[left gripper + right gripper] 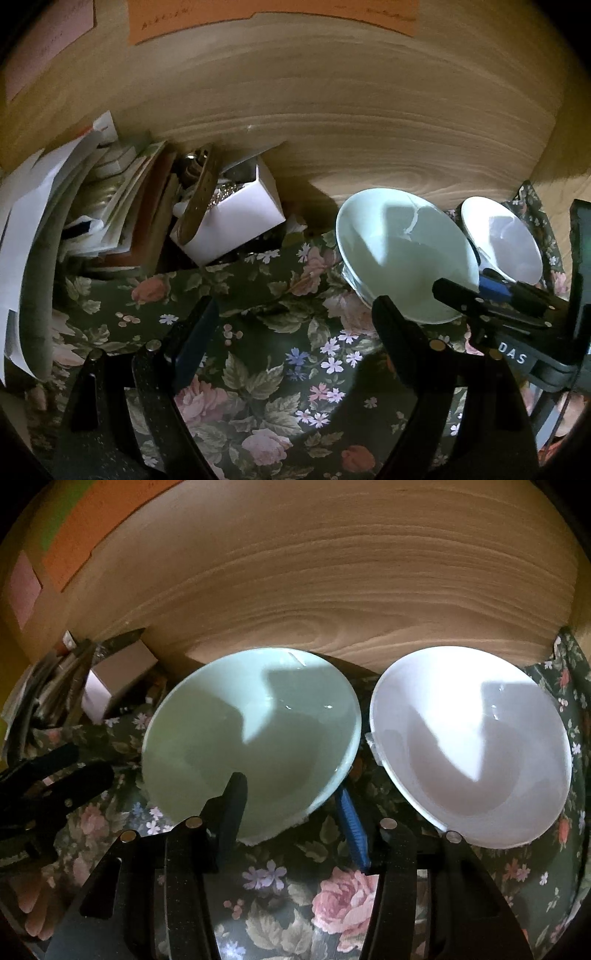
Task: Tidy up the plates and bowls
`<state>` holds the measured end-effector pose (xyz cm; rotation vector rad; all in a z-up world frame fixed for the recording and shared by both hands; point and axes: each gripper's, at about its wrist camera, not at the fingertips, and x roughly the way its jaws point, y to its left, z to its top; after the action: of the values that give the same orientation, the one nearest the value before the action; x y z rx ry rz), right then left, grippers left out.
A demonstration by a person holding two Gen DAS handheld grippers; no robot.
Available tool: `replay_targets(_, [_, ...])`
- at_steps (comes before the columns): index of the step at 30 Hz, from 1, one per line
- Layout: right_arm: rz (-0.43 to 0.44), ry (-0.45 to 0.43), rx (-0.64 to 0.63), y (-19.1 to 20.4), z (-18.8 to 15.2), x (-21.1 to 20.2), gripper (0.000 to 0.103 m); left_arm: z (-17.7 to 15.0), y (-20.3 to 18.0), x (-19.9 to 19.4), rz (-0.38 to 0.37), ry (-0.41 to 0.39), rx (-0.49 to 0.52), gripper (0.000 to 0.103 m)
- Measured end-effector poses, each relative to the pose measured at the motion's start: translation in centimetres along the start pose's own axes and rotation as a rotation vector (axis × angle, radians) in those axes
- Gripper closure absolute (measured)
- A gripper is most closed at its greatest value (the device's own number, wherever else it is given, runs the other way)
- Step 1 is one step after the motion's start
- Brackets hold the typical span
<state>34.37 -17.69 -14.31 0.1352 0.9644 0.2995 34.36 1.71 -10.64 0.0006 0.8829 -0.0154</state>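
Green bowl: pale green bowl (251, 734) sits on the floral cloth (280, 897), tilted, close to the wooden back panel (332, 583); at 12 o'clock in the right wrist view, at 3 o'clock in the left wrist view (402, 251).
White bowl: white bowl (472, 746) just beside the green one, at 2 o'clock in the right wrist view; the rims are near, I cannot tell if they touch.
Right gripper: right gripper (295, 812) has its jaws apart; the left finger is over the near rim of the green bowl, the blue-padded finger (352, 827) is between the two bowls.
Left gripper: left gripper (291, 314) has its jaws apart above the cloth, holding nothing.
Clutter: white box (236, 218) and stacked papers (92, 206) at 10 o'clock in the left wrist view.
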Motion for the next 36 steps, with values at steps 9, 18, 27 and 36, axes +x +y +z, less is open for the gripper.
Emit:
replay_targets(9, [0.007, 0.073, -0.045, 0.2, 0.9, 3.0, 0.079, 0.1, 0.8, 0.4, -0.018, 0.016, -0.034, 0.018])
replay_targets(18, [0.039, 0.096, -0.166, 2.6, -0.9, 1.6, 0.084, 0.2, 1.6, 0.6, -0.038, 0.053, -0.044, 0.018])
replay_targets(27, [0.07, 0.123, -0.14, 2.1, -2.3, 0.3, 0.081, -0.1, 1.1, 2.8, -0.085, 0.207, -0.027, 0.05])
replay_targets(36, [0.092, 0.096, -0.118, 1.6, -3.6, -2.0, 0.079, -0.7, -0.8, 4.1, -0.114, 0.27, 0.02, 0.074])
